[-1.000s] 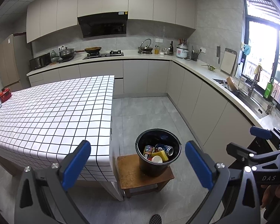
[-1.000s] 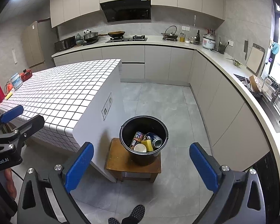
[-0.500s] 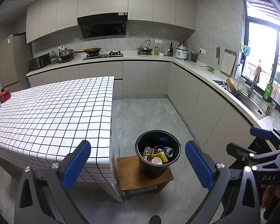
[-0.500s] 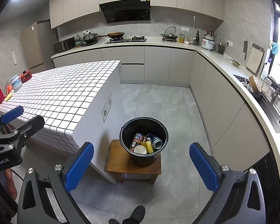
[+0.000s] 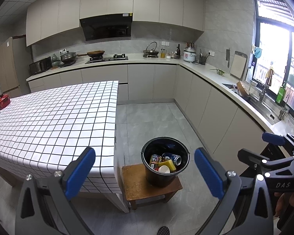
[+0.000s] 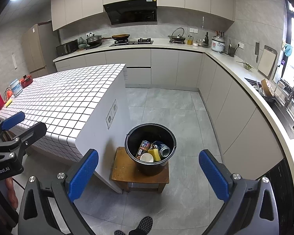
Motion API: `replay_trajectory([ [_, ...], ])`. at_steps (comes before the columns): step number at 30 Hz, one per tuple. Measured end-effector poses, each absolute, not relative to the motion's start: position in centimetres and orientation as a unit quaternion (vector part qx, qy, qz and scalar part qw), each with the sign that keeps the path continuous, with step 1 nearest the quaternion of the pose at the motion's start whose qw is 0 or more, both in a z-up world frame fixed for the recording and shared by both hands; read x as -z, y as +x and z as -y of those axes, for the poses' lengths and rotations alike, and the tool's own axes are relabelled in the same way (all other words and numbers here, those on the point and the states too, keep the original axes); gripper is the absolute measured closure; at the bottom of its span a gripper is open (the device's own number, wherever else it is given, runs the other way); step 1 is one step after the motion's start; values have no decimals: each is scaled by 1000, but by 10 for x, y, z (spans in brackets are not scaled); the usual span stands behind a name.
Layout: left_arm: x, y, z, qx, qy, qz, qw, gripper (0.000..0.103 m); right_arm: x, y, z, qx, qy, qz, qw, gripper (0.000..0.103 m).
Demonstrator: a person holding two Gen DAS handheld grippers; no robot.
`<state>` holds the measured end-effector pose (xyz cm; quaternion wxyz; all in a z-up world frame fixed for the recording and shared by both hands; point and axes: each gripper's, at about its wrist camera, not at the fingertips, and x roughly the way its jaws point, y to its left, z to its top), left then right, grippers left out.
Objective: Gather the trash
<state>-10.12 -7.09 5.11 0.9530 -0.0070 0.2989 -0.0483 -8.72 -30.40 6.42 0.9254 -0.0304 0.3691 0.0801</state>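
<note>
Both grippers hang in mid-air over the kitchen floor, each with its blue-padded jaws spread wide and nothing between them. The left gripper (image 5: 145, 169) frames the black bucket (image 5: 165, 176) from the island side; the right gripper (image 6: 148, 173) looks at the same bucket (image 6: 151, 166) from a little further right.

The bucket stands upright, mouth to the ceiling, on a small wooden stool (image 6: 123, 171) — set toward the stool's far right corner, so the stool's near-left part lies bare. The stool sits on the grey floor just beside the near end wall of the tiled island (image 6: 68, 96).

The trash lies inside the bucket, in its bottom (piled against one another). A blue drink can (image 6: 163, 149) lies on its side, its long axis tilted, the open silver end turned up toward the cameras. A yellow piece (image 6: 154, 153) — what it is I cannot tell — rests touching the can. A white cup (image 6: 147, 157) lies with its mouth facing up and forward at the near side of the heap. A printed red and dark packet (image 6: 144, 146) leans on the left inner wall, its long axis slanting upward.

A shoe tip (image 6: 145, 223) shows at the bottom edge of the right view.
</note>
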Motion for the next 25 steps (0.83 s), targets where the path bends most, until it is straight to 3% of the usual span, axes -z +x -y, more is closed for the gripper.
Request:
replay_trajectory([
  [25, -54, -98, 67, 93, -31, -282, 954, 1, -65, -80, 303, -78, -38, -370, 925, 0],
])
